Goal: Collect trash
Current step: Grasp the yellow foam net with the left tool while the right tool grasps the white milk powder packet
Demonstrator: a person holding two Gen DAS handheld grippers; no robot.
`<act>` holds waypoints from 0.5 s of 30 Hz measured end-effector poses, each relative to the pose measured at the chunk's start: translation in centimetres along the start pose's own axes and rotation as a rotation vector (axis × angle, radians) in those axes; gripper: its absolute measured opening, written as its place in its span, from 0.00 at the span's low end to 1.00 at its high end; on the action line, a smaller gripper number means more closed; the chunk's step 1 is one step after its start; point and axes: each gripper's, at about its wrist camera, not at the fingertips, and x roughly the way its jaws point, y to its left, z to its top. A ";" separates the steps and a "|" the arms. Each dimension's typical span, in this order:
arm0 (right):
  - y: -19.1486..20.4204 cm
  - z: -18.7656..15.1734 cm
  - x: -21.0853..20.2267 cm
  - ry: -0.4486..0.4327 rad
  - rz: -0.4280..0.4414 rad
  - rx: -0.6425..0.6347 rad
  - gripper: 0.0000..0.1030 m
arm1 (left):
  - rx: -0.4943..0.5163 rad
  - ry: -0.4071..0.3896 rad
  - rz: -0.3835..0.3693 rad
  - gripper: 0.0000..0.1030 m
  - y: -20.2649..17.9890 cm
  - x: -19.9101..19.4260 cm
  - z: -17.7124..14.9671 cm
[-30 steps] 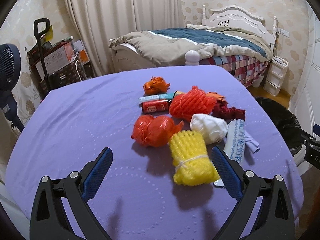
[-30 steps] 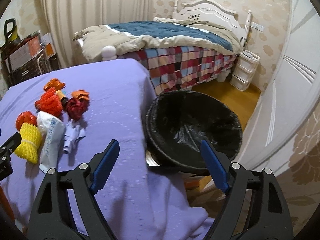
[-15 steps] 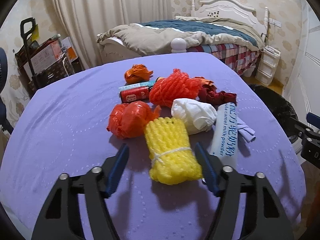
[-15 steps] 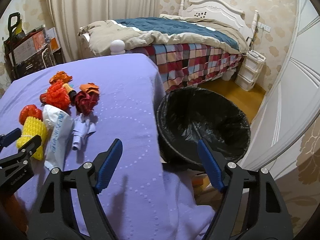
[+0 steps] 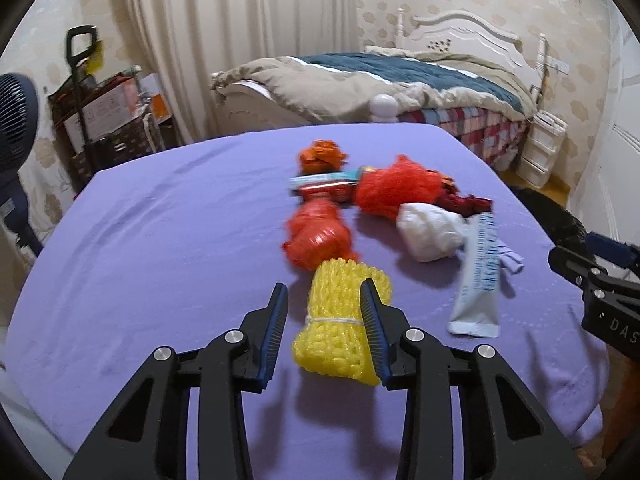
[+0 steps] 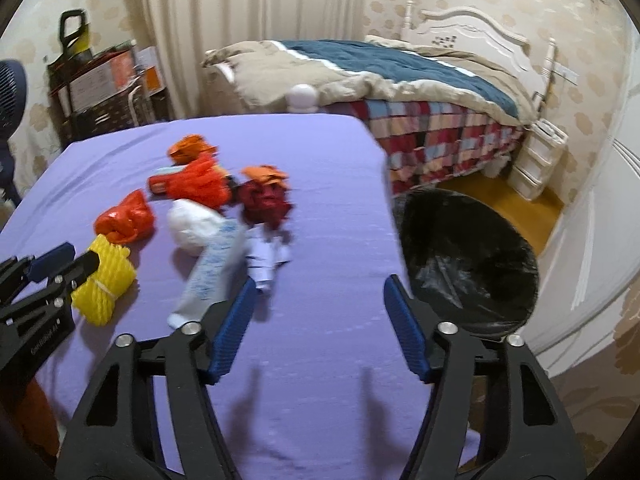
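Observation:
Trash lies piled on the purple-covered table (image 5: 160,240): a yellow foam net roll (image 5: 340,320), an orange-red plastic bag (image 5: 316,236), a red net (image 5: 396,192), a white paper wad (image 5: 430,232), a pale blue sachet (image 5: 478,280) and a red can (image 5: 324,192). My left gripper (image 5: 323,286) hovers at the yellow roll (image 6: 104,280) with its jaws closing. The roll sits partly between them, a gap showing at the left pad. My right gripper (image 6: 320,279) is over bare cloth, jaws closing on nothing, with the black-lined bin (image 6: 468,264) to its right.
The bin stands on the floor past the table's right edge. A bed (image 5: 400,80) fills the back. A loaded cart (image 5: 104,120) and a fan (image 5: 16,128) stand at the left. White drawers (image 6: 540,160) sit by the right wall.
The left gripper's jaws have narrowed from wide apart to close around the yellow roll. The right gripper has swung left from the bin toward the table, its jaws somewhat narrower.

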 end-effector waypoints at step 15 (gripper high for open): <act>6.0 -0.4 2.9 0.112 0.076 -0.073 0.47 | -0.114 -0.008 -0.004 0.35 5.1 -0.1 -1.4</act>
